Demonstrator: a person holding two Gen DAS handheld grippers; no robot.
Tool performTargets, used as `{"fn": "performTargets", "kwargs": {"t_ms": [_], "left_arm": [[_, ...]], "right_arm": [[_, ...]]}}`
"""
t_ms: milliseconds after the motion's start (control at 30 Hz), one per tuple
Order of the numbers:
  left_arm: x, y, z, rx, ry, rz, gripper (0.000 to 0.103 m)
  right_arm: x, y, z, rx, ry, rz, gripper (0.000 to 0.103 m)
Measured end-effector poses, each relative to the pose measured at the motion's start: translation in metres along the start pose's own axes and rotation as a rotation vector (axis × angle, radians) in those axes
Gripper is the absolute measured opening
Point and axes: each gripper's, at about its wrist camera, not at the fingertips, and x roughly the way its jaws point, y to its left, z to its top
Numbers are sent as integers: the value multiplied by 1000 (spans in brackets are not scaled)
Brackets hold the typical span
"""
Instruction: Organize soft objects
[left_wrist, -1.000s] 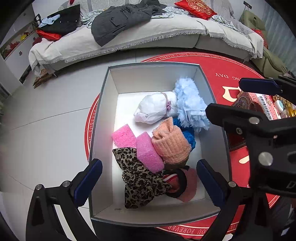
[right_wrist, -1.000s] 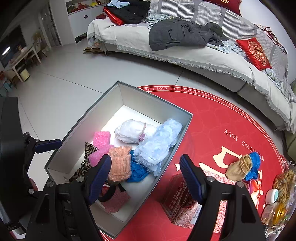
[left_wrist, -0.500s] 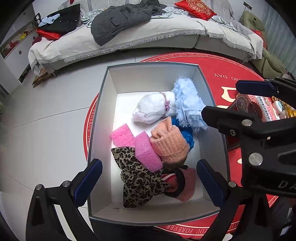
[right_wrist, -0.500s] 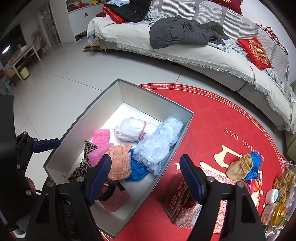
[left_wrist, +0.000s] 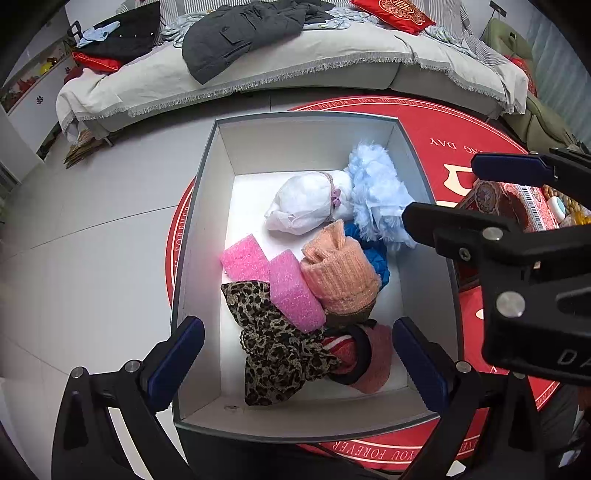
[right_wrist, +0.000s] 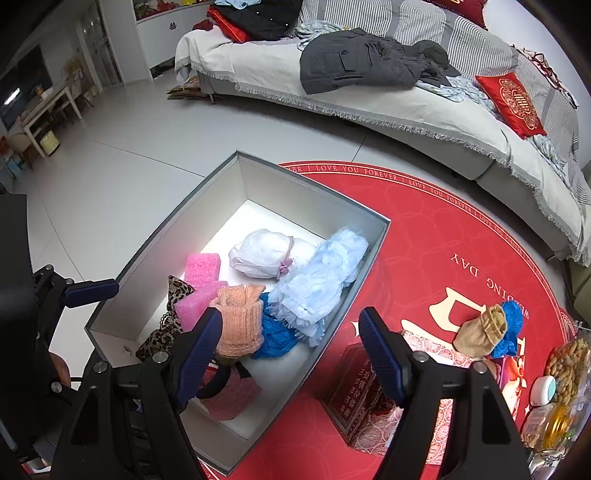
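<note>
Grey box (left_wrist: 192, 258) sits on the floor, partly over the round red rug (right_wrist: 461, 240), lid off, packed w/ soft stuff; white bundle (left_wrist: 306, 206) tied w/ a pink band lies mid-box, touching the fluffy pale-blue piece (left_wrist: 376, 192) against the right wall; blue cloth (left_wrist: 376, 258) peeks out beneath it. Peach knit hat (left_wrist: 340, 269) rests on top near centre; 2 pink foam blocks (left_wrist: 273, 277) just beside it on the left; leopard-print fabric (left_wrist: 273, 347) bunched at the near end, next to a pink fuzzy item (left_wrist: 376, 362) w/ a black band. Left gripper (left_wrist: 297, 354) hangs over the near end of the box, jaws spread wide, nothing between them; right gripper (right_wrist: 290, 347) hangs over the box's right wall, jaws also spread, empty. Out on the rug, well apart from the box: a tan sock-like piece (right_wrist: 480, 332) touching another blue cloth (right_wrist: 511, 325); red patterned carton (right_wrist: 354, 391) just beside the box wall. Sofa (right_wrist: 369, 99) behind, grey jacket (right_wrist: 354, 62) draped on it.
</note>
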Motion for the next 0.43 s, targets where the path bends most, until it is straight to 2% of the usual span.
{"fn": "performTargets", "kwargs": {"t_ms": [433], "left_arm": [[3, 6, -4, -23, 12, -1, 102]], "right_arm": [[3, 2, -2, -4, 7, 0, 79]]}}
